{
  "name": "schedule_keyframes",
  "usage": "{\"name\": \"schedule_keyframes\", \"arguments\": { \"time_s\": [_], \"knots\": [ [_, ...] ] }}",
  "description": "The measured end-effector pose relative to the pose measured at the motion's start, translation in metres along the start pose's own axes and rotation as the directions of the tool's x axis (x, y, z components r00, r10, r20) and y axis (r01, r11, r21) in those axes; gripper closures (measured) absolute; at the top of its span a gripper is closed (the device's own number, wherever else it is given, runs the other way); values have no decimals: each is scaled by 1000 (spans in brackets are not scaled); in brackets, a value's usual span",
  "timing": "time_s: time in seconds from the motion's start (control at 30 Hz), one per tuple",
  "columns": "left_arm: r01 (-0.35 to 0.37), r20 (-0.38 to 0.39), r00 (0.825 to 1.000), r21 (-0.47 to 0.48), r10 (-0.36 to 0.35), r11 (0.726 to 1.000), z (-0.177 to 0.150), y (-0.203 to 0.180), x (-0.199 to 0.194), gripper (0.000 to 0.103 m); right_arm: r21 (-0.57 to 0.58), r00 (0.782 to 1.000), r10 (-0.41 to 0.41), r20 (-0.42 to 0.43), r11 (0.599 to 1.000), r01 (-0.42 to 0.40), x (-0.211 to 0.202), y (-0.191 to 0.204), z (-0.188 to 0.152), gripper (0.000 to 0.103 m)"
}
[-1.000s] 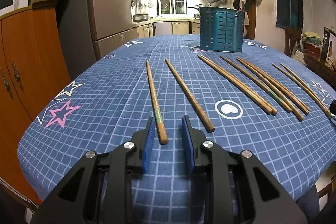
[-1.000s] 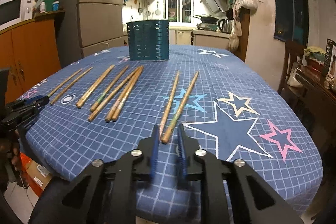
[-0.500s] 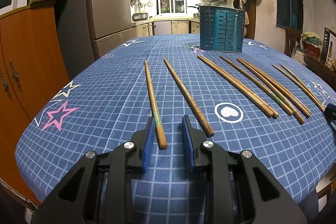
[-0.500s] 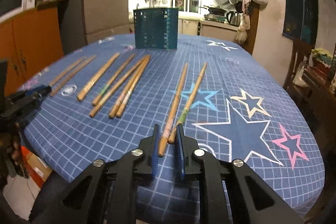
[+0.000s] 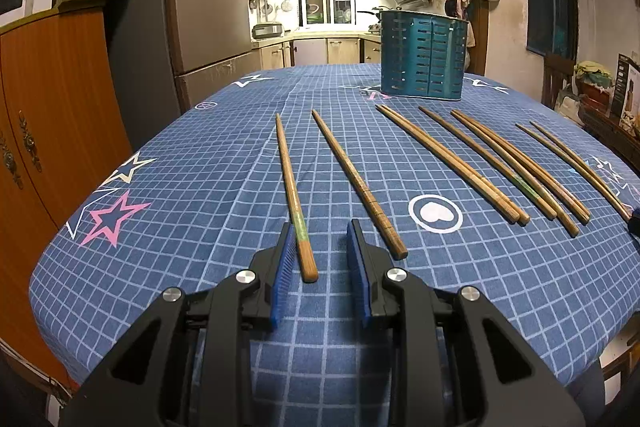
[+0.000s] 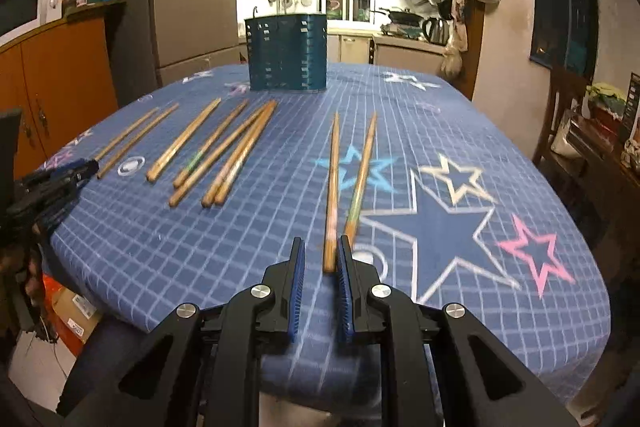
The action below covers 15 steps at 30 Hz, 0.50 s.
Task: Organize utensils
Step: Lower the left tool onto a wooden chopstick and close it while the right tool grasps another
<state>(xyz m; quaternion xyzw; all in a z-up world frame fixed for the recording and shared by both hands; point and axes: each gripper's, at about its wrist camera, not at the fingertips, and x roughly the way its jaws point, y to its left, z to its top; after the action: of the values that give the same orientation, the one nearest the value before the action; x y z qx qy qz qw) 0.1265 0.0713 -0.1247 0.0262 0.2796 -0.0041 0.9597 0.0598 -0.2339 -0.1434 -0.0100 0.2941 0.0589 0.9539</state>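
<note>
Several wooden chopsticks lie in rows on a blue star-patterned tablecloth. A teal slotted utensil holder (image 5: pixel 423 54) stands at the far end; it also shows in the right wrist view (image 6: pixel 286 53). My left gripper (image 5: pixel 319 233) is open, its jaws either side of the near end of the leftmost chopstick (image 5: pixel 292 193). A second chopstick (image 5: pixel 356 181) lies just right of it. My right gripper (image 6: pixel 320 251) is open, with the near end of one chopstick (image 6: pixel 332 195) between its jaws and its partner (image 6: pixel 362 175) just to the right.
More chopsticks (image 5: pixel 496 167) lie in the table's middle, also seen in the right wrist view (image 6: pixel 224 151). The left gripper's body (image 6: pixel 52 179) shows at the table's left edge. An orange cabinet (image 5: pixel 52 99), a fridge and a chair (image 6: pixel 568 107) surround the table.
Both grippers moved forward over the table edge. Each now has a chopstick's near end between its open jaws. The right wrist view shifted right and shows motion blur.
</note>
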Motion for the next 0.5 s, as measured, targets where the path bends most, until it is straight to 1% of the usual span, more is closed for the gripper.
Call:
{"name": "schedule_keyframes", "arguments": {
  "time_s": [0.17, 0.4, 0.47, 0.5],
  "knots": [
    [-2, 0, 1000, 1, 2, 1000, -1, 0, 0, 78, -3, 1000, 17, 15, 1000, -17, 1, 7, -1, 85],
    [0, 9, 1000, 0, 0, 1000, -4, -1, -3, 78, -2, 999, -2, 51, 1000, 2, 1, 9, -3, 85],
    [6, 10, 1000, 1, -6, 1000, -5, -1, -4, 81, 7, 998, -1, 56, 1000, 1, -1, 8, -5, 85],
    [6, 12, 1000, 2, -6, 1000, -5, -2, -5, 86, 4, 998, -3, 57, 1000, 3, -1, 9, -5, 88]
  ]
}}
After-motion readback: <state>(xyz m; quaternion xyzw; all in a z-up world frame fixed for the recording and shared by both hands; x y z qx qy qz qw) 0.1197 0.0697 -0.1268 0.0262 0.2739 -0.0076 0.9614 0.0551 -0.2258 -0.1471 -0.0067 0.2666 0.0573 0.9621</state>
